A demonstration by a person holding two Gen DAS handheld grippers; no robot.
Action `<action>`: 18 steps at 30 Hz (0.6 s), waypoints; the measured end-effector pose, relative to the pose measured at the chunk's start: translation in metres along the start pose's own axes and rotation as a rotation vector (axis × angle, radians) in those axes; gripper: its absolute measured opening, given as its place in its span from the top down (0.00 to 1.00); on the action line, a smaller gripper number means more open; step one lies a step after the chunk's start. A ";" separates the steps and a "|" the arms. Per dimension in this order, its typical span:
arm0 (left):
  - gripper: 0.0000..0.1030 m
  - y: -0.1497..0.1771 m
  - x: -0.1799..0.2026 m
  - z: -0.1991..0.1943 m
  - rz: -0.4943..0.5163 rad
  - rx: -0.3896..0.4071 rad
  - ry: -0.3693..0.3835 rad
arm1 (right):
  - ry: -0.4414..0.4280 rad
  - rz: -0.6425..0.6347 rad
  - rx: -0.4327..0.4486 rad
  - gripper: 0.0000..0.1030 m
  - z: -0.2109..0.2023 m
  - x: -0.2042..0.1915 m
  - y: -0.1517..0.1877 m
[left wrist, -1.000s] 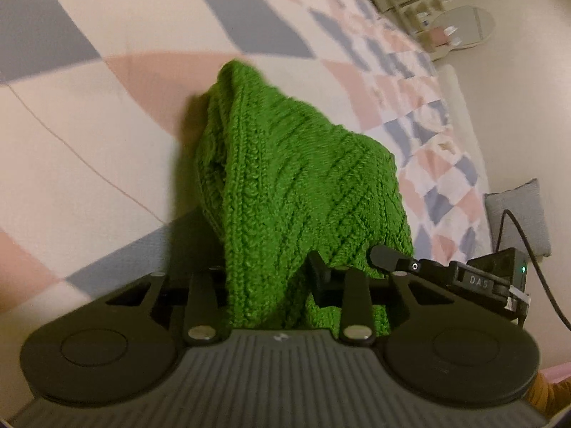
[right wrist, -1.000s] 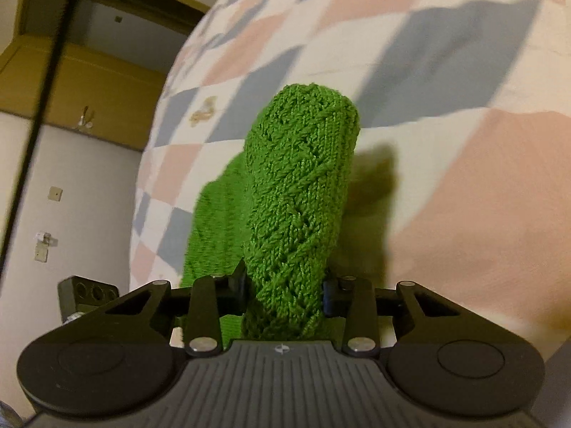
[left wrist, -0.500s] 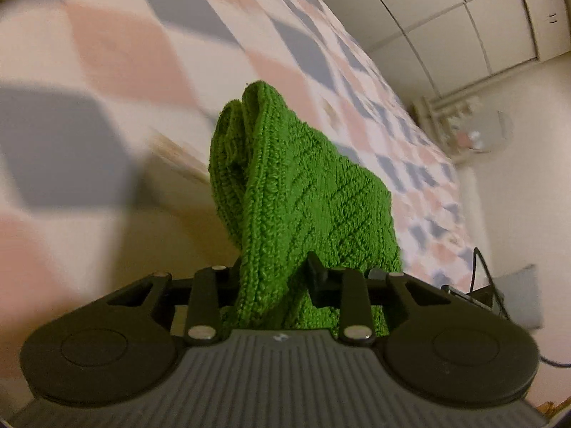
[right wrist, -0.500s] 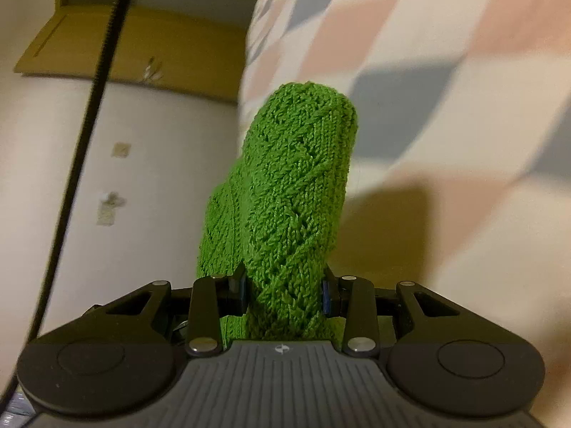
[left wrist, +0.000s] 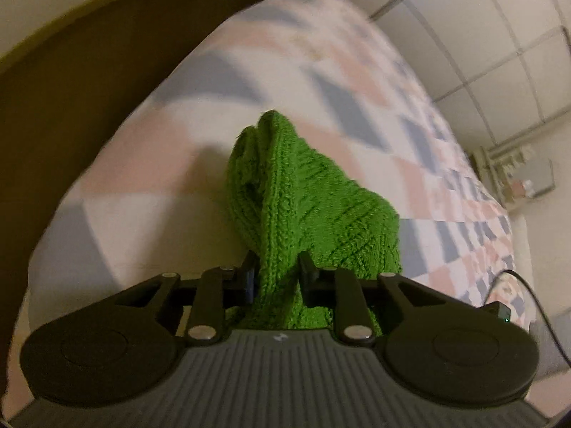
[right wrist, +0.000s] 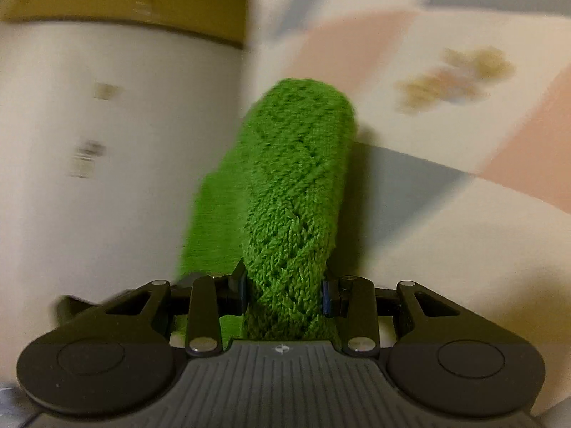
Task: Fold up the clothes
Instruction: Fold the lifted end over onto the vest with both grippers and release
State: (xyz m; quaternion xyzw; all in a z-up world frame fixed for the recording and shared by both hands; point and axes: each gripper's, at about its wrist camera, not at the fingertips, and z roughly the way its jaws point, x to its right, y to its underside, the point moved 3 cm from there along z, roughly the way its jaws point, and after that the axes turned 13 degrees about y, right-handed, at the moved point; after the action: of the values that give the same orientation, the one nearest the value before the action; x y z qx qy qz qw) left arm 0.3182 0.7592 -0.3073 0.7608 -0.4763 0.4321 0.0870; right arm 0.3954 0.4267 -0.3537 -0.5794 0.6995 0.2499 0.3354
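Presently, in the left wrist view, my left gripper [left wrist: 274, 278] is clamped on a bunched edge of the green knitted garment [left wrist: 307, 207], both fingers pressed into the knit. The garment is raised clear of the checked bedcover [left wrist: 150, 164], and the rest trails off to the right. A cable [left wrist: 535, 306] runs along the bed's far right edge.

In the right wrist view, my right gripper [right wrist: 283, 292] is likewise closed on a thick rounded roll of the same garment [right wrist: 299, 178], with more green fabric hanging blurred behind it to the left. The bedcover [right wrist: 446, 214] lies beyond.

Progress: the garment is held aloft at two points, not laid flat or stacked. I judge the fold unfinished; how many folds it already carries I cannot tell, since the held parts look doubled over.
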 end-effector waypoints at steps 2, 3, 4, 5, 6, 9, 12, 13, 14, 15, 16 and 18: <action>0.76 0.004 -0.020 0.003 -0.059 0.028 0.041 | 0.027 -0.005 -0.011 0.64 0.017 0.002 0.000; 0.75 0.006 -0.029 0.004 -0.089 0.043 0.064 | 0.040 -0.010 -0.015 0.61 0.025 0.002 0.000; 0.74 0.007 -0.030 0.002 -0.094 0.055 0.072 | 0.054 -0.029 -0.016 0.60 0.024 -0.001 -0.001; 0.74 0.009 -0.030 0.000 -0.095 0.067 0.077 | 0.078 -0.053 -0.009 0.58 0.021 -0.006 -0.002; 0.74 0.009 -0.026 -0.004 -0.082 0.074 0.076 | 0.106 -0.085 0.011 0.52 0.017 -0.012 -0.003; 0.73 0.011 -0.013 -0.019 -0.032 0.097 0.052 | 0.190 -0.180 0.073 0.50 0.003 -0.031 -0.004; 0.73 0.013 0.005 -0.039 0.024 0.144 0.034 | 0.269 -0.269 0.168 0.50 -0.008 -0.049 -0.015; 0.73 0.016 0.015 -0.048 0.044 0.167 0.042 | 0.274 -0.296 0.201 0.50 -0.015 -0.051 -0.021; 0.73 0.021 0.023 -0.056 0.064 0.184 0.055 | 0.279 -0.323 0.233 0.50 -0.022 -0.052 -0.026; 0.73 0.026 0.031 -0.063 0.085 0.200 0.069 | 0.284 -0.350 0.265 0.53 -0.028 -0.054 -0.032; 0.73 0.032 0.039 -0.070 0.105 0.217 0.082 | 0.285 -0.379 0.291 0.56 -0.034 -0.056 -0.036; 0.73 0.047 0.044 -0.071 0.108 0.208 0.062 | 0.247 -0.448 0.259 0.61 -0.023 -0.064 -0.038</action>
State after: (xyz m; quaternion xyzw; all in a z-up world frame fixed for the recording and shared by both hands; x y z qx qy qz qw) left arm 0.2471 0.7443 -0.2447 0.7252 -0.4663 0.5066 -0.0008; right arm 0.4354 0.4433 -0.2886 -0.6978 0.6158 0.0057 0.3658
